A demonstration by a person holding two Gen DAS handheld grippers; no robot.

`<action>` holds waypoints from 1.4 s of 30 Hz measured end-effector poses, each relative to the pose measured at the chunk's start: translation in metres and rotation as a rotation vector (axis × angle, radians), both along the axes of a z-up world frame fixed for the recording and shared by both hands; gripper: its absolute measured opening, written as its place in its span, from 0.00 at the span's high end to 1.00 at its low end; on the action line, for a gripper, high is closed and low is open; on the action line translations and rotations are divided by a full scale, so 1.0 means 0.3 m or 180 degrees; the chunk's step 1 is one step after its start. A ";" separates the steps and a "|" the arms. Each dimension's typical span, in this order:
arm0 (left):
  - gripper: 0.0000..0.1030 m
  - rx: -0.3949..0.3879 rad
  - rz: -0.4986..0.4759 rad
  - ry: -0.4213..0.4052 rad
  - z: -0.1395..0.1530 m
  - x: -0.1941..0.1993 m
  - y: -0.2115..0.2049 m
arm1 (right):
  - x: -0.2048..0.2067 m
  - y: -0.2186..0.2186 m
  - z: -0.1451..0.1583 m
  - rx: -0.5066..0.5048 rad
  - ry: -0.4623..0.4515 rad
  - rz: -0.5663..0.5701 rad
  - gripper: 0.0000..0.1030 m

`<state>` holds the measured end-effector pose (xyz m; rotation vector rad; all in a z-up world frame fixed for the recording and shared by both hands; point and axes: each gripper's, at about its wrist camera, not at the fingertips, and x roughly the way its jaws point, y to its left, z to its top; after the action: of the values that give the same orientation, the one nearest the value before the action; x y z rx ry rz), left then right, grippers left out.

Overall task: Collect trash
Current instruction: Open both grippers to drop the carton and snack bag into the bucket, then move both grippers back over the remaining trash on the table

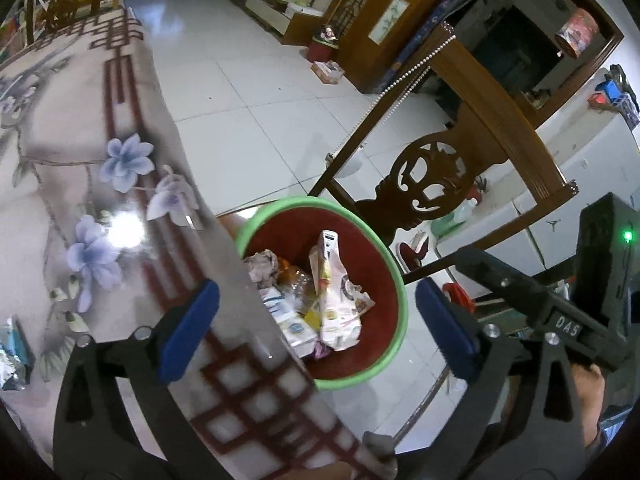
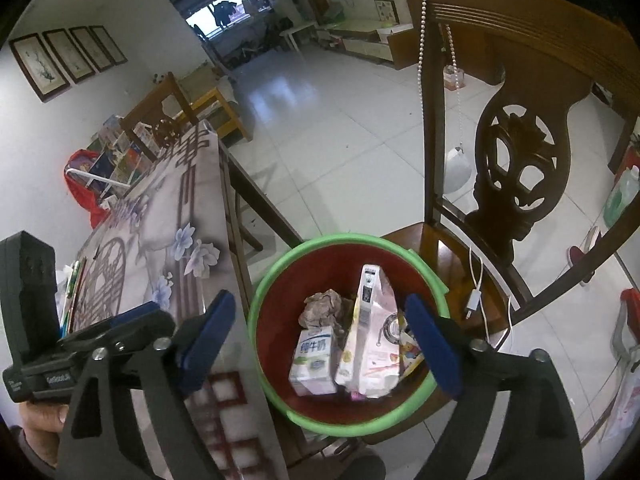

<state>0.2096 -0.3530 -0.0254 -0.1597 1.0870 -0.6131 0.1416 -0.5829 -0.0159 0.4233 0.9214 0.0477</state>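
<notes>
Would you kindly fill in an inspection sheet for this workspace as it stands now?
Surface: table under a floral cover; its edge stands beside the bin.
Job's things: green-rimmed red bin holding a milk carton, a pink pouch and crumpled paper.
Clutter: foil wrapper at the table's left edge.
Grippers: left tool and right tool both open, empty, above the bin.
Cables: white charger lead on the chair seat.
Surroundings: carved wooden chair, tiled floor.
</notes>
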 end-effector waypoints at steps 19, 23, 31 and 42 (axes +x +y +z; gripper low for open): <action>0.05 0.0256 0.0277 -0.0333 0.101 -0.126 0.316 | 0.053 0.252 0.041 -0.0021 0.0014 0.0337 0.07; 0.05 0.0270 0.0442 -0.0337 0.107 -0.166 0.426 | 0.043 0.331 0.045 -0.0020 -0.0010 0.0412 0.07; 0.05 0.0312 0.0779 -0.0384 0.119 -0.242 0.659 | 0.036 0.568 0.079 -0.0346 -0.0135 0.0825 0.07; 0.05 0.0539 0.1077 -0.0428 0.071 -0.330 0.921 | 0.047 0.836 0.059 -0.0405 -0.0116 0.1308 0.07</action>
<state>0.1107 -0.0765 -0.0040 -0.1490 0.9495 -0.2235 0.1558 -0.3321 0.0020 0.1096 0.9578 0.3687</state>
